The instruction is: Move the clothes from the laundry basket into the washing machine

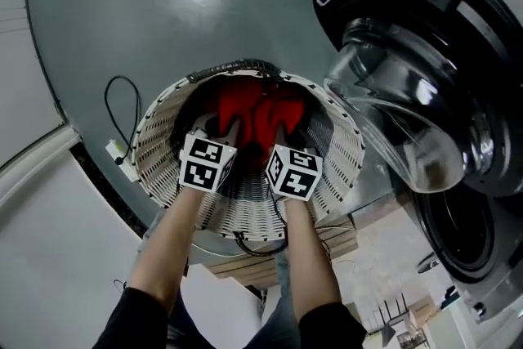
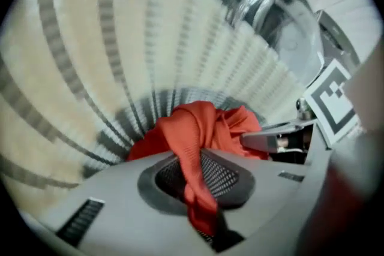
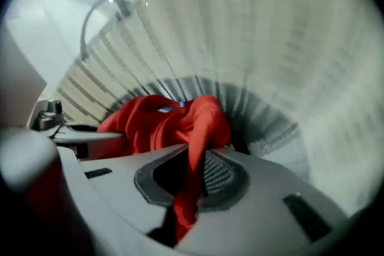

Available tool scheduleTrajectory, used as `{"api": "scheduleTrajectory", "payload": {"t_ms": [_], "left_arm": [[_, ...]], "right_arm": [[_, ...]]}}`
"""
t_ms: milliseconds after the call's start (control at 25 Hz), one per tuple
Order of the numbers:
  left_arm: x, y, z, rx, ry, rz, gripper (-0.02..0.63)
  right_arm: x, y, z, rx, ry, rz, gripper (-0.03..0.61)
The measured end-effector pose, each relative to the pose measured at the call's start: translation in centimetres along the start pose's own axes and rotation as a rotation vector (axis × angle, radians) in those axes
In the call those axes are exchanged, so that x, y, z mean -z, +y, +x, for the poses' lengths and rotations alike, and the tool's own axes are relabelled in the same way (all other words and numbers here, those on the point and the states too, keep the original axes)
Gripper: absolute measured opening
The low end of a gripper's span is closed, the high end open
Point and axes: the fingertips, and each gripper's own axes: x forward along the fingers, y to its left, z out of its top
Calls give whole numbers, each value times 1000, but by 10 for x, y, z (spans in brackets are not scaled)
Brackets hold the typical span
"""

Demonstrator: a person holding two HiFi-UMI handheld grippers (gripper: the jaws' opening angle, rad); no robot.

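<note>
A red garment (image 1: 257,114) lies bunched inside the white woven laundry basket (image 1: 155,135). Both grippers reach down into the basket side by side. My left gripper (image 1: 225,127) is shut on a fold of the red cloth (image 2: 198,129), which runs back between its jaws (image 2: 201,189). My right gripper (image 1: 286,131) is likewise shut on a strand of the same red cloth (image 3: 174,120), pinched between its jaws (image 3: 192,183). The garment hangs just above the basket's bottom, and the basket wall (image 3: 270,57) rises behind it. The washing machine's dark drum opening (image 1: 462,229) is at the lower right.
The washer's round glass door (image 1: 400,118) hangs open right beside the basket's right rim. A black cable (image 1: 122,106) with a white plug (image 1: 118,151) lies on the grey floor to the basket's left. A wooden stand (image 1: 270,257) shows beneath the basket.
</note>
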Motion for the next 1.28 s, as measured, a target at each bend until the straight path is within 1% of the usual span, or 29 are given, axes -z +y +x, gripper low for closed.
{"api": "scheduleTrajectory", "payload": {"t_ms": [120,320,480,600,720,800,880,1160,1280], "left_arm": [[-23,-6,-36,-8,-45,2,63],[-42,-21,-97,-7,-108,-12,63],[-53,-38,-145,-9,-146,-21,63],[-72,-55,-178,2,-179,6,63],[-96,-69,-211,15,-214,23,63],[-114,-78,-233,23,-240,23,63],[-133,-86,-256,29,-261,40,63],[-202,-107,-330,60,-333,93,63],[-231,-114,-361,74,-369,119,63]], "right_arm": [[-17,12,-34,-5,-39,-9,38],[-42,37,-94,-19,-119,-75,37],[-51,42,-138,-29,-146,-45,37],[-65,46,-175,-33,-184,-43,35],[-82,55,-212,-33,-221,-48,37],[-97,61,-237,-39,-250,-35,35],[-114,67,-261,-48,-276,-22,37],[-184,90,-337,-77,-360,-10,37],[-208,102,-370,-84,-405,-12,37]]}}
